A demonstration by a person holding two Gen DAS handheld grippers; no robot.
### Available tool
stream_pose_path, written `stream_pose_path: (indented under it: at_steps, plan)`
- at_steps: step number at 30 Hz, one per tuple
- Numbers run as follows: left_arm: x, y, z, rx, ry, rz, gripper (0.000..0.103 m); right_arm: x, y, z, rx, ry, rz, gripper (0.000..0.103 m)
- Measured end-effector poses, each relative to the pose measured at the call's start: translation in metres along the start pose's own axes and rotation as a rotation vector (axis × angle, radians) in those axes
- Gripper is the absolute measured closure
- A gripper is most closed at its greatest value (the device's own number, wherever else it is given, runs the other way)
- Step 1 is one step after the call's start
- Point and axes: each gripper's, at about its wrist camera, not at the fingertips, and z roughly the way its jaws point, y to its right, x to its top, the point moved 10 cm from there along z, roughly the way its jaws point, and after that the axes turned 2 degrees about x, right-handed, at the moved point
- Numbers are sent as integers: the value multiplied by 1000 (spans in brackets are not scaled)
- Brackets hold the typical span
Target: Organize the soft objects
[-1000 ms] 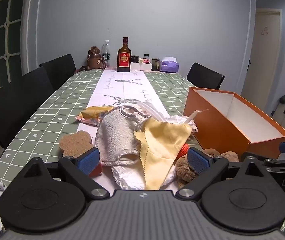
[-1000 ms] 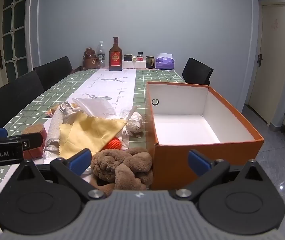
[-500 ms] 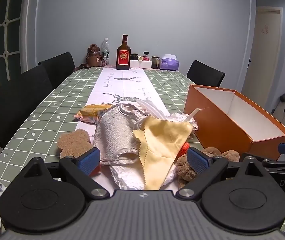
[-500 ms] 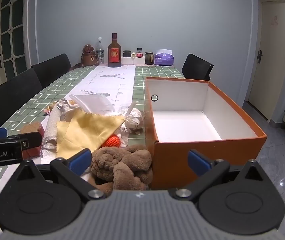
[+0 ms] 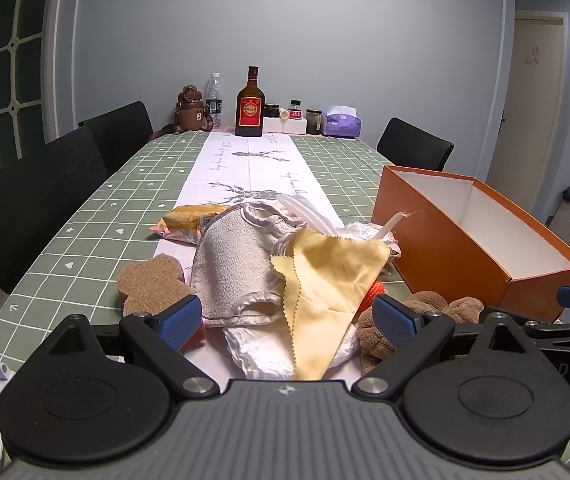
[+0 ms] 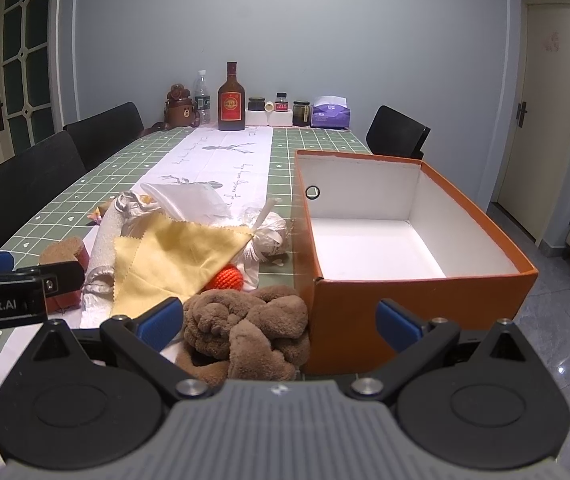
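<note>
A pile of soft things lies on the table runner: a yellow cloth (image 5: pixel 333 276) (image 6: pixel 177 256), a grey towel mitt (image 5: pixel 233 268), white crumpled bags (image 5: pixel 261 350), an orange knitted ball (image 6: pixel 227 277), a brown plush toy (image 6: pixel 245 324) (image 5: pixel 425 312) and a brown bear-shaped sponge (image 5: pixel 149 284). An open orange box (image 6: pixel 417 300) (image 5: pixel 445 248) with nothing inside stands to the right of the pile. My left gripper (image 5: pixel 285 322) is open just in front of the pile. My right gripper (image 6: pixel 279 320) is open, with the plush toy and the box's near corner between its fingers.
A snack packet (image 5: pixel 189 220) lies behind the pile. At the table's far end stand a brown bottle (image 5: pixel 250 106), a water bottle, a bear-shaped flask, jars and a tissue pack (image 5: pixel 343 122). Black chairs (image 5: pixel 25 204) line the left side and one stands at the far right.
Both views have shifted slightly: the right gripper has come a little closer to the plush toy and box. Nothing on the table has moved.
</note>
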Motion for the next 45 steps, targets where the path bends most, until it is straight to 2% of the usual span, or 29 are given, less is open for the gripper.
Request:
stream_pose_path:
  at_steps: [45]
  plan:
    - [-9, -5, 5, 4, -42, -20, 0, -6, -4, 7, -1, -32, -4, 3]
